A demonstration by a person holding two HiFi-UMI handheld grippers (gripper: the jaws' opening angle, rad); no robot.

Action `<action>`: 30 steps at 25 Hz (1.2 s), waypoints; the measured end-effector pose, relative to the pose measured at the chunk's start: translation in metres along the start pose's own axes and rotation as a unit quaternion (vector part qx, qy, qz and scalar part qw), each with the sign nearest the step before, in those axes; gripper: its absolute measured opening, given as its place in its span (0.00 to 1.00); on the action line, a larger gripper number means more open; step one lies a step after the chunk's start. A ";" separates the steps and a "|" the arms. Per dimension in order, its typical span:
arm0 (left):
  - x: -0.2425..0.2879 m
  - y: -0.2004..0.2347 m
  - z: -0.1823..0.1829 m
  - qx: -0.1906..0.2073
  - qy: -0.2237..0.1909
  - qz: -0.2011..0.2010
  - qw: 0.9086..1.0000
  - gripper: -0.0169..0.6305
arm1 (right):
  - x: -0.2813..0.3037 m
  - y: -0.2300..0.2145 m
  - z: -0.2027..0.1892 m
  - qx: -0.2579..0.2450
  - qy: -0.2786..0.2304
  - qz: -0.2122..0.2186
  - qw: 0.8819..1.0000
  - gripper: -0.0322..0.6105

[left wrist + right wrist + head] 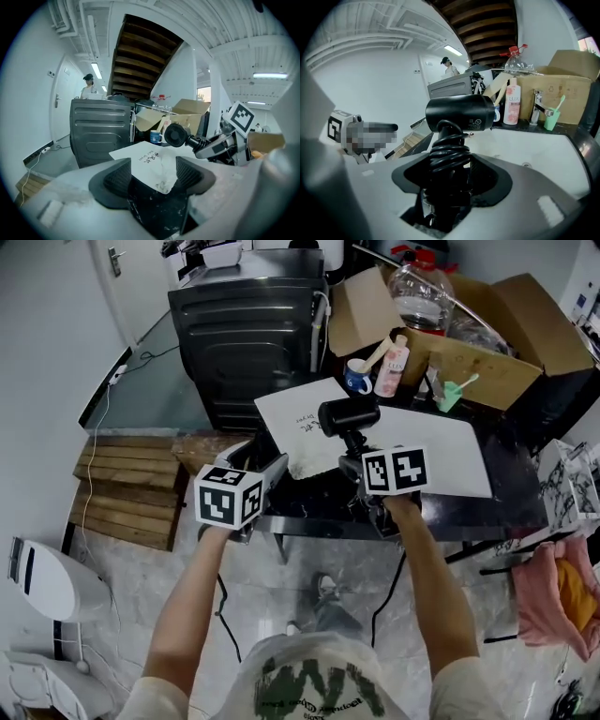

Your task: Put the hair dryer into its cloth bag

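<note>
Two hand-held grippers, one task item, assorted clutter.

1. Right hand-held gripper (450,183): jaws clamped on the cord-wrapped handle of the black hair dryer (459,112). The dryer is upright with its barrel level, raised over the near part of the worktop (506,507).
2. Left hand-held gripper (152,176): jaws wide, nothing gripped. It is at the near left edge of the worktop, left of the dryer.
3. White cloth bag (305,423): flat on the worktop with dark print on it. Its near corner shows through the left jaw gap, unpinched.
4. White sheet (441,460): flat, right of the bag, under the dryer.
5. Far edge, left to right: blue mug (356,376), pink bottle (392,367), green cup (450,395). An open cardboard box (487,362) stands behind them.
6. Dark grey cabinet (248,334): far left, against the worktop.
7. Wooden pallet (127,488): on the floor, left.
</note>
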State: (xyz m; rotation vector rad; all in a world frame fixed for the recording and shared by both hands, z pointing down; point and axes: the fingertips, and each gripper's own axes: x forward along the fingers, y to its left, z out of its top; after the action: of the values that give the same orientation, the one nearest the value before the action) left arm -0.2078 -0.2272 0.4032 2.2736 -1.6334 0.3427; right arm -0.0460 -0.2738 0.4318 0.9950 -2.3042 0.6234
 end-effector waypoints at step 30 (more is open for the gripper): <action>0.124 -0.050 -0.063 0.246 0.200 -0.144 0.938 0.46 | -0.036 -0.042 -0.078 0.041 -0.024 -0.043 0.998 0.45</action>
State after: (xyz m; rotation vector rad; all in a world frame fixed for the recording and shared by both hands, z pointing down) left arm -0.1212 -0.2960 0.5016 2.5149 -1.0740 1.1595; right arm 0.0301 -0.2348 0.4753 1.1528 -2.2798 0.6687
